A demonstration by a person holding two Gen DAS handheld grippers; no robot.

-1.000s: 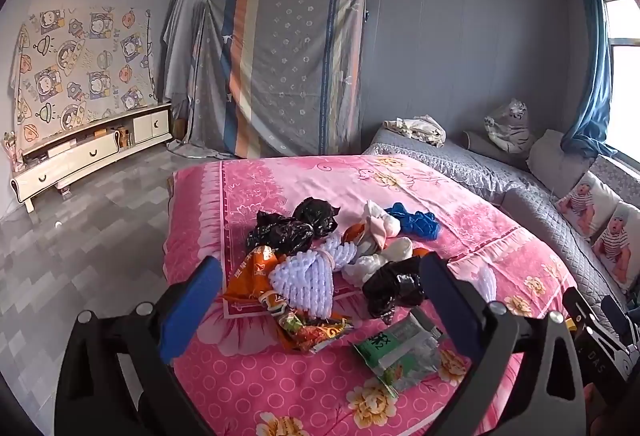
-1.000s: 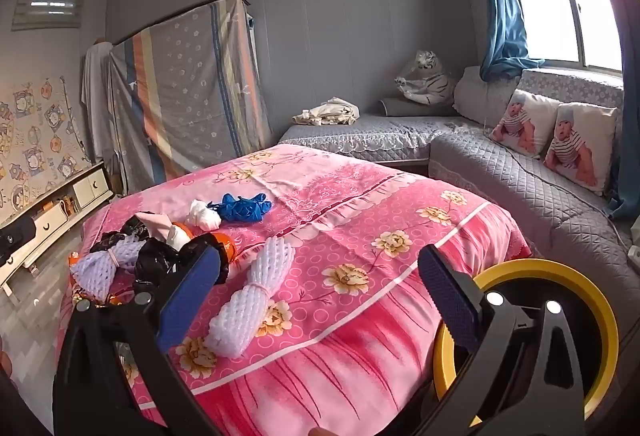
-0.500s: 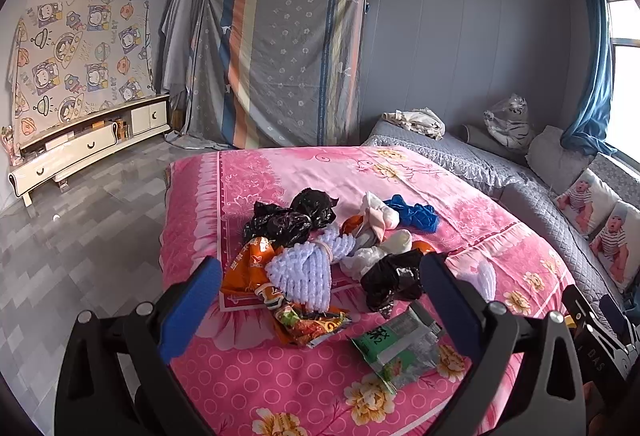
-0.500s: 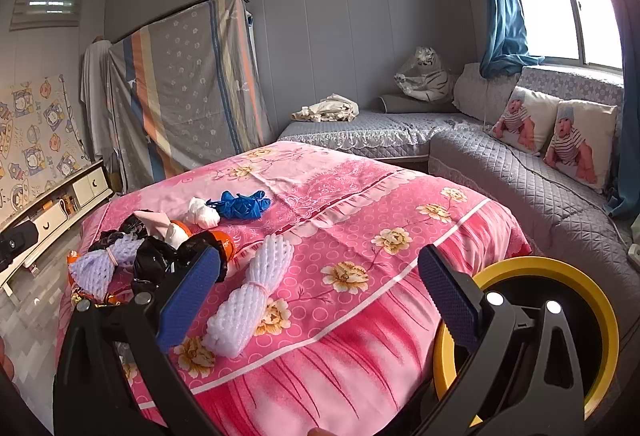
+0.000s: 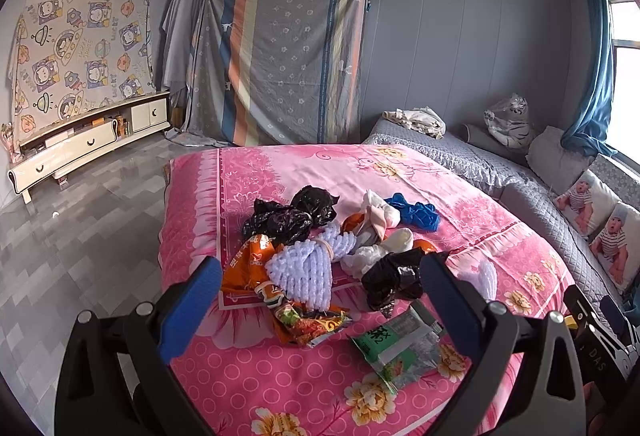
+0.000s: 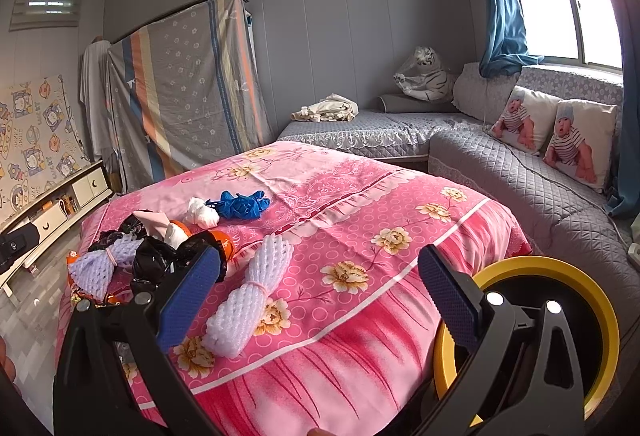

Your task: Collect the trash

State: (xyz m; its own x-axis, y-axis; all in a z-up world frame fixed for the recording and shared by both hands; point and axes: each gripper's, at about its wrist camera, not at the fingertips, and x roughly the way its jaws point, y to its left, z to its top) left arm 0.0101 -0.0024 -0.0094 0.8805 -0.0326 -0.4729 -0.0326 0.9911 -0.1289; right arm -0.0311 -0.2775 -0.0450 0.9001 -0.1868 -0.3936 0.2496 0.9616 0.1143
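**Daylit room, fisheye warp**

Daylight enters through the window (image 6: 560, 0) up and right of the right claw, blown out white. Shadows are soft; the room is evenly lit. Both views bend strongly toward dark, vignetted corners. Focus is sharp.

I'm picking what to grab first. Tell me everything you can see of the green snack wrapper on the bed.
The green snack wrapper is a torn-open, crumpled foil-like packet, green and white outside, silvery inside. It lies flat on the pink floral bedspread near the front edge, apart from the trash pile, below the black bag. Neither gripper touches it.
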